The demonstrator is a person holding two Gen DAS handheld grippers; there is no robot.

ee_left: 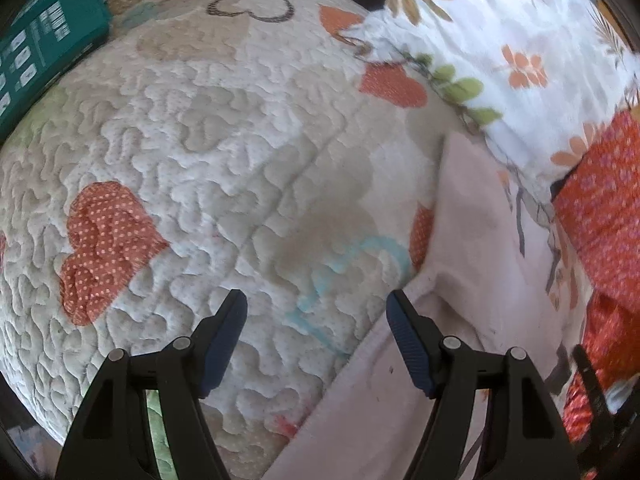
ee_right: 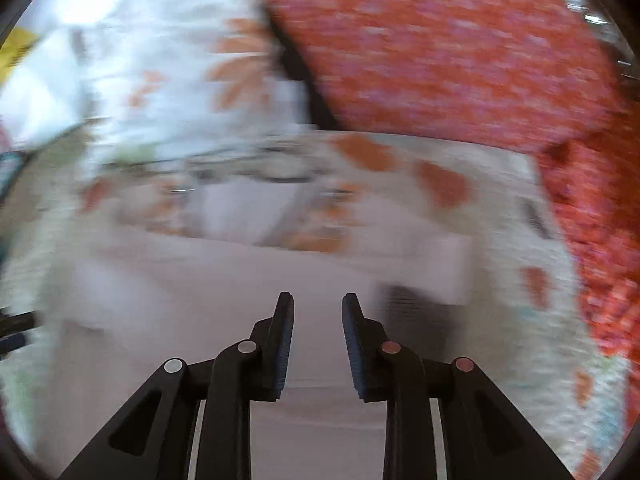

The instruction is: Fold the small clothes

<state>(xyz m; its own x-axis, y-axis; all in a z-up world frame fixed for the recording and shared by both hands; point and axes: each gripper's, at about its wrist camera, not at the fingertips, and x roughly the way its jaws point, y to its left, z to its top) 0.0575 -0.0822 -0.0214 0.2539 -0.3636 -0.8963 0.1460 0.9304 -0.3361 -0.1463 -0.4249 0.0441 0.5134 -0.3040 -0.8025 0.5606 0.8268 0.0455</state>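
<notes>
Black left gripper (ee_left: 316, 312), jaws wide, empty, hovers over the quilted heart-patterned bedspread (ee_left: 180, 152). Pale pink flat cloth garment (ee_left: 472, 280) lies just right of it, long axis running away. Right gripper (ee_right: 318, 314), narrower gap, empty, sits directly above it, nearer. Teal box (ee_left: 44, 44) print unreadable.

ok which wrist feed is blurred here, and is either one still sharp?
Right wrist: heavy motion blur, red cloth and floral fabric smeared, only the right gripper crisp. Left wrist: mostly sharp, quilt stitching readable, slight smear at the pink garment; fisheye bowing in both.
</notes>
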